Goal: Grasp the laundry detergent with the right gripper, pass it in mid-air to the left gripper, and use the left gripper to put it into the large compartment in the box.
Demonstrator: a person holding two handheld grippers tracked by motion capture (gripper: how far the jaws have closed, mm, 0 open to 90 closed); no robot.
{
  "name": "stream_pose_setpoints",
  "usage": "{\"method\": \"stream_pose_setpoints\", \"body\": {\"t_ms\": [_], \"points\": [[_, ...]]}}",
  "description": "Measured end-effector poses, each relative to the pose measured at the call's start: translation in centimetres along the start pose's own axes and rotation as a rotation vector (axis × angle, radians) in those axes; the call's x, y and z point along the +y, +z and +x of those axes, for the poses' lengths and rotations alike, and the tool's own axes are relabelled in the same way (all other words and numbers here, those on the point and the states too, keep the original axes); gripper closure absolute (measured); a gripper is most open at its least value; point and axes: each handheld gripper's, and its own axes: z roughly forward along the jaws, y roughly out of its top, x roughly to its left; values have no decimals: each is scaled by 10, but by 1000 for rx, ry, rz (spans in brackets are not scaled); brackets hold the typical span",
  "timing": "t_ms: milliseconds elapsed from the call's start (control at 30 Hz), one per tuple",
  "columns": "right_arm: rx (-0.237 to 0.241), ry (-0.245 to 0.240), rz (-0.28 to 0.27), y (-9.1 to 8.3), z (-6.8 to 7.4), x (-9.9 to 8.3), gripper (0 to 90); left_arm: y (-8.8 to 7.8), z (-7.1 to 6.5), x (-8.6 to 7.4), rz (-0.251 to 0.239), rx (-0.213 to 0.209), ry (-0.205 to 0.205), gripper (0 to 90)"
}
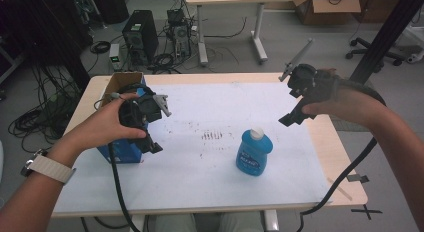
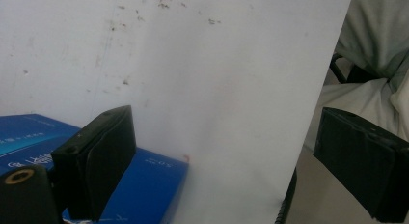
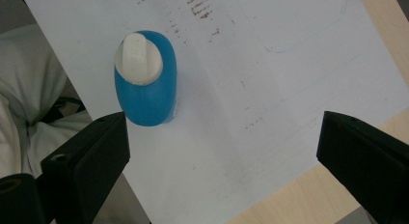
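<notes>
The blue bottle (image 1: 254, 153) is standing upright on the white sheet (image 1: 200, 167) covering the counter (image 1: 345, 157), nearest the person, with nothing touching it. The right gripper (image 1: 300, 99) is hovering well above and beyond it, jaws spread wide and empty, probably lining up for a grasp. The left gripper (image 1: 145, 119) is hanging over a blue box (image 1: 127, 152) at the counter's left edge, jaws also wide. Nothing is blocking the bottle.
</notes>
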Motion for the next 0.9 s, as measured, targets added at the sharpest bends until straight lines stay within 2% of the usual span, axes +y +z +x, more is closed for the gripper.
{"method": "stream_pose_setpoints", "body": {"t_ms": [133, 367, 900], "points": [[9, 29, -6, 0, 7, -4, 45, 0, -1, 1, 0, 1, 2, 80], [30, 51, -6, 3, 16, -9, 49, 1, -2, 3, 4, 2, 4, 80], [46, 77, -15, 3, 29, -15, 47, 0, -3, 3, -4, 12, 5, 79]]}}
